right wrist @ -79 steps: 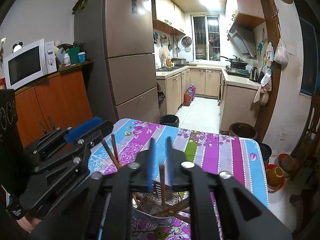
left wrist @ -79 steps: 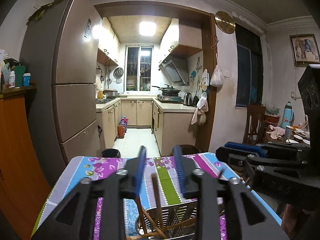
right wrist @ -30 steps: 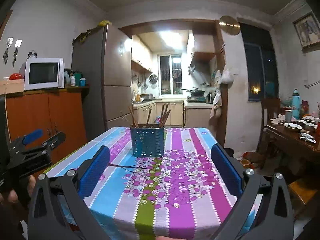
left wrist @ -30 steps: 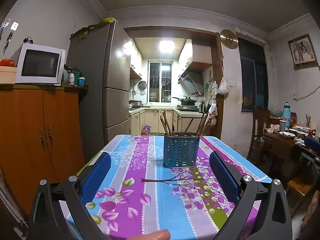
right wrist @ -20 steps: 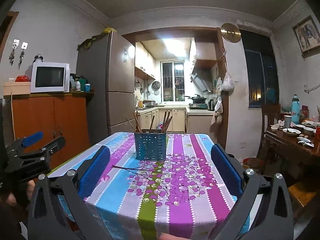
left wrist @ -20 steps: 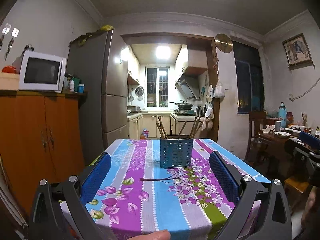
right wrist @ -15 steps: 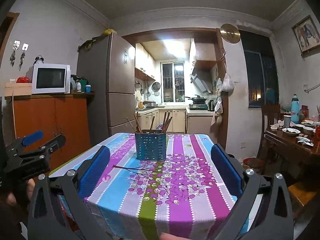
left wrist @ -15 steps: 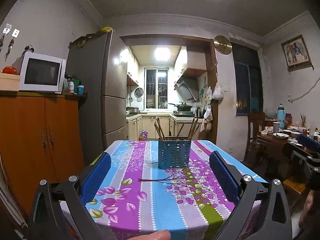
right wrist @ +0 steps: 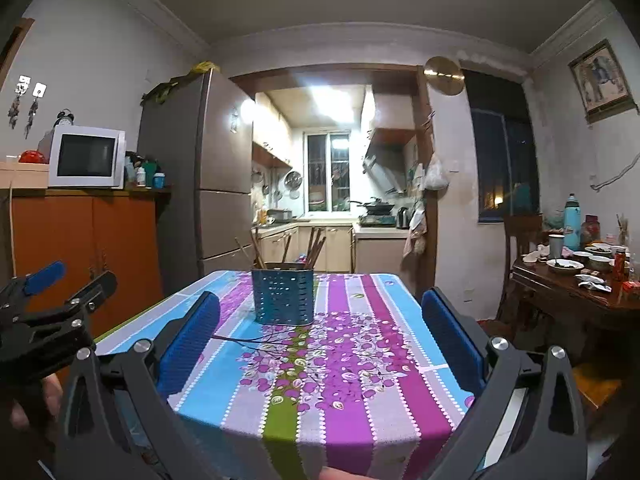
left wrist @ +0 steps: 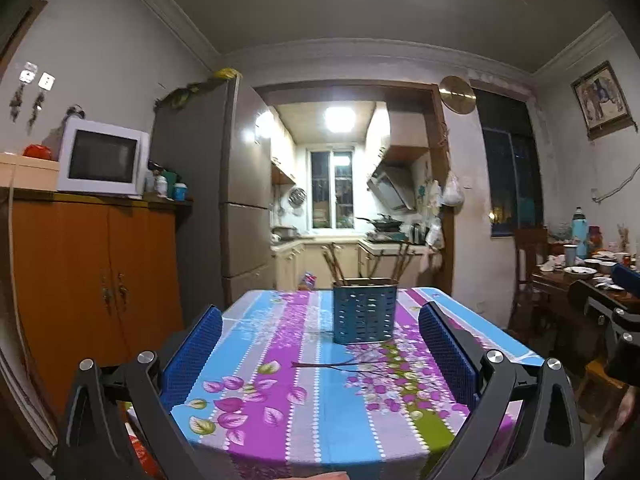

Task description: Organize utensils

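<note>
I hold my left gripper level with its blue-padded fingers spread wide and nothing between them. My right gripper sits the same way, fingers wide apart and bare. Each gripper shows at the other's outer edge.

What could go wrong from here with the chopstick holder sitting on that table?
The chopsticks lean outward above the rim of the blue holder, so a careless reach could knock them or tip it. The holder stands on a loose-looking floral tablecloth that hangs over the near edge; snagging the cloth might drag it. Both the left tongs and right tongs are open and empty, well back from it.
</note>
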`<state>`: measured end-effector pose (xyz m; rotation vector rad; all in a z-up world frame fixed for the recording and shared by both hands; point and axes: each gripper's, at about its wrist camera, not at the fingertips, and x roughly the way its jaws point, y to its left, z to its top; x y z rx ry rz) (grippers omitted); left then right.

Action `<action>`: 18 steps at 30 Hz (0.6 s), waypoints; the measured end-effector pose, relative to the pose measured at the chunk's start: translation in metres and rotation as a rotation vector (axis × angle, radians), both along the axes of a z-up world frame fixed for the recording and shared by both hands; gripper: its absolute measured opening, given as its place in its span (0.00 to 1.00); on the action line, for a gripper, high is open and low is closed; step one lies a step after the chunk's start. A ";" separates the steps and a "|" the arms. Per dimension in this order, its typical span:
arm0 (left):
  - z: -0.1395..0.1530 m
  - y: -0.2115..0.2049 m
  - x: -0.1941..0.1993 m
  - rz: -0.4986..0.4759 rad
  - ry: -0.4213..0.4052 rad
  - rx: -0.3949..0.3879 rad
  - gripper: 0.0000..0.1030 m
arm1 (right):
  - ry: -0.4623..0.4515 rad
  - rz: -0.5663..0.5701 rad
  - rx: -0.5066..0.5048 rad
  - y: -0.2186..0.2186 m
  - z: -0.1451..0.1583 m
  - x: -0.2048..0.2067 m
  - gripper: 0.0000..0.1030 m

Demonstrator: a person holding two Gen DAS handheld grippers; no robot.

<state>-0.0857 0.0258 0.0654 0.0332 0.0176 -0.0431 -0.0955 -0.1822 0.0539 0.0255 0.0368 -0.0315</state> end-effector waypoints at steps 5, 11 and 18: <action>-0.026 -0.004 -0.001 0.014 -0.011 0.023 0.95 | -0.012 -0.006 -0.017 0.003 -0.020 0.003 0.95; -0.039 -0.010 -0.002 0.015 -0.035 0.044 0.96 | -0.005 0.013 -0.010 0.002 -0.035 0.006 0.95; -0.042 -0.009 0.004 0.010 -0.025 0.034 0.96 | 0.016 0.023 -0.014 0.002 -0.039 0.010 0.95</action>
